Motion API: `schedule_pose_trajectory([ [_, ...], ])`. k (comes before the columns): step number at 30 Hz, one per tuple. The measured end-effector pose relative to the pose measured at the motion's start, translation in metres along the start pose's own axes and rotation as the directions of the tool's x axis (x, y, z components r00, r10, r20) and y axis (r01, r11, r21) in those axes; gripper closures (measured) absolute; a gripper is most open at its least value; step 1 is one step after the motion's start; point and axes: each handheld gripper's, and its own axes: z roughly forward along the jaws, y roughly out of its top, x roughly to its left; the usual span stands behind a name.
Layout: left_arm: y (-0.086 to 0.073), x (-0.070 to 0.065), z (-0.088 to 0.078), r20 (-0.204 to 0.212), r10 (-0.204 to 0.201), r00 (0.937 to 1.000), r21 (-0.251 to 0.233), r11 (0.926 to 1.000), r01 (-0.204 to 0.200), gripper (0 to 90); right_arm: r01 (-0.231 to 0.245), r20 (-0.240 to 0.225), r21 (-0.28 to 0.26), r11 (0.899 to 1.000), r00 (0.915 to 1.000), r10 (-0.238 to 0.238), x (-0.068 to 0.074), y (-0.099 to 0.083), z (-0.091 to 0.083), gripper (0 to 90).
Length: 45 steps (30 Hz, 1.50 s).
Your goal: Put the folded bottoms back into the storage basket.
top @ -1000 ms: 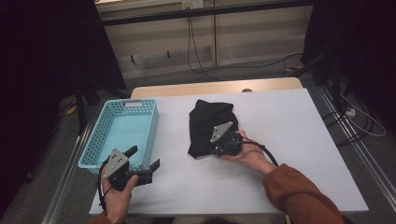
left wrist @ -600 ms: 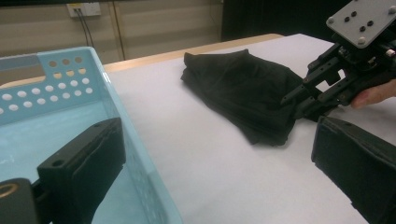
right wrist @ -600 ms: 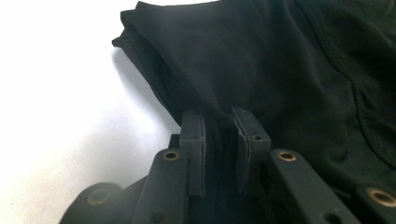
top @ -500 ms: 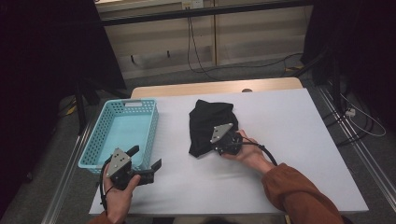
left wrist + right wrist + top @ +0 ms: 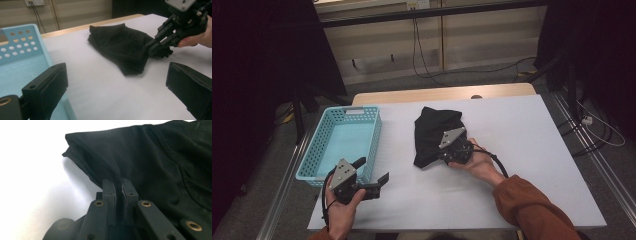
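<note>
The black cloth lies on the table just right of the blue basket, not yet in it; the right gripper pinches its near edge, the left gripper waits spread beside the basket, so lifting and placing seem left

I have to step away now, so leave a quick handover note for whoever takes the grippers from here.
Right gripper: shut on an edge of the black garment, which lies folded mid-table, its pinched edge raised a little.
Left gripper: open, holding nothing, hovering beside the near end of the blue basket.
Done: garment gripped.
Left: the garment is not in the basket; probably lift it and carry it over there.
</note>
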Motion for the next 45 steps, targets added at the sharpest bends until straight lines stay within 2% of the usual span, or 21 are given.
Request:
schedule_pose_trajectory([
  [7, 0.007, -0.012, 0.014, 0.028, 0.034, 0.9990, 0.027, 0.9990, -0.035, 5.8, -0.026, -0.026, -0.030, 0.999, 0.9993, 0.025, 0.001, 0.001, -0.011, 84.4],
  [8, 0.007, -0.012, 0.014, 0.028, 0.034, 0.9990, 0.027, 0.9990, -0.035, 5.8, -0.026, -0.026, -0.030, 0.999, 0.9993, 0.025, 0.001, 0.001, -0.011, 84.4],
  [9, 0.007, -0.015, 0.021, 0.035, 0.028, 0.9990, 0.040, 0.9988, -0.029, 5.9, -0.043, -0.036, -0.039, 0.998, 0.9985, 0.042, 0.001, 0.000, -0.013, 84.4],
  [14, 0.009, -0.017, 0.034, 0.059, 0.030, 0.9978, 0.065, 0.9973, -0.034, 5.8, -0.042, -0.039, -0.036, 0.998, 0.9984, 0.041, 0.005, -0.001, -0.017, 84.4],
  [15, 0.011, -0.016, 0.040, 0.055, 0.039, 0.9977, 0.088, 0.9952, -0.044, 5.8, -0.039, -0.041, -0.042, 0.998, 0.9985, 0.037, 0.007, -0.002, -0.019, 84.4],
  [18, 0.015, -0.015, 0.046, 0.068, 0.040, 0.9969, 0.105, 0.9934, -0.047, 6.2, -0.038, -0.045, -0.047, 0.998, 0.9984, 0.036, 0.010, -0.001, -0.021, 84.5],
  [19, 0.020, -0.016, 0.051, 0.055, 0.066, 0.9963, 0.100, 0.9924, -0.072, 7.5, -0.033, -0.051, -0.047, 0.998, 0.9982, 0.030, 0.013, -0.001, -0.022, 84.5],
  [24, 0.028, -0.012, 0.064, 0.061, 0.078, 0.9951, 0.069, 0.9942, -0.083, 7.6, -0.014, -0.054, -0.043, 0.999, 0.9985, 0.012, 0.020, -0.001, -0.023, 84.4],
  [25, 0.030, -0.010, 0.073, 0.069, 0.070, 0.9952, 0.070, 0.9948, -0.075, 7.6, -0.015, -0.059, -0.047, 0.999, 0.9982, 0.013, 0.022, -0.001, -0.024, 84.4],
  [30, 0.035, -0.007, 0.088, 0.091, 0.055, 0.9943, 0.090, 0.9939, -0.064, 7.6, -0.020, -0.067, -0.051, 0.998, 0.9976, 0.017, 0.025, -0.002, -0.027, 84.4],
  [32, 0.038, -0.005, 0.095, 0.100, 0.033, 0.9944, 0.104, 0.9936, -0.043, 7.6, -0.026, -0.074, -0.053, 0.998, 0.9970, 0.022, 0.027, -0.003, -0.028, 84.4],
  [33, 0.040, -0.004, 0.103, 0.088, 0.029, 0.9957, 0.120, 0.9920, -0.039, 7.6, -0.024, -0.078, -0.050, 0.998, 0.9968, 0.020, 0.030, -0.003, -0.030, 84.5],
  [34, 0.040, -0.004, 0.103, 0.088, 0.029, 0.9957, 0.120, 0.9920, -0.039, 7.6, -0.024, -0.078, -0.050, 0.998, 0.9968, 0.020, 0.030, -0.003, -0.030, 84.5],
  [35, 0.042, -0.002, 0.109, 0.101, 0.005, 0.9948, 0.124, 0.9921, -0.017, 7.6, -0.028, -0.076, -0.056, 0.998, 0.9968, 0.024, 0.031, -0.004, -0.032, 84.4],
  [37, 0.043, 0.000, 0.114, 0.109, -0.004, 0.9940, 0.132, 0.9912, -0.011, 7.5, -0.036, -0.080, -0.063, 0.997, 0.9963, 0.031, 0.032, -0.004, -0.034, 84.4],
  [40, 0.043, 0.001, 0.120, 0.109, -0.001, 0.9940, 0.130, 0.9915, -0.013, 7.6, -0.038, -0.085, -0.071, 0.997, 0.9959, 0.032, 0.033, -0.004, -0.036, 84.4],
  [43, 0.047, 0.002, 0.130, 0.117, -0.003, 0.9931, 0.151, 0.9884, -0.015, 8.3, -0.034, -0.092, -0.079, 0.996, 0.9954, 0.027, 0.038, -0.004, -0.039, 84.5],
  [45, 0.048, 0.004, 0.135, 0.113, -0.002, 0.9936, 0.143, 0.9896, -0.014, 8.4, -0.030, -0.096, -0.083, 0.996, 0.9951, 0.022, 0.042, -0.004, -0.041, 84.5],
])
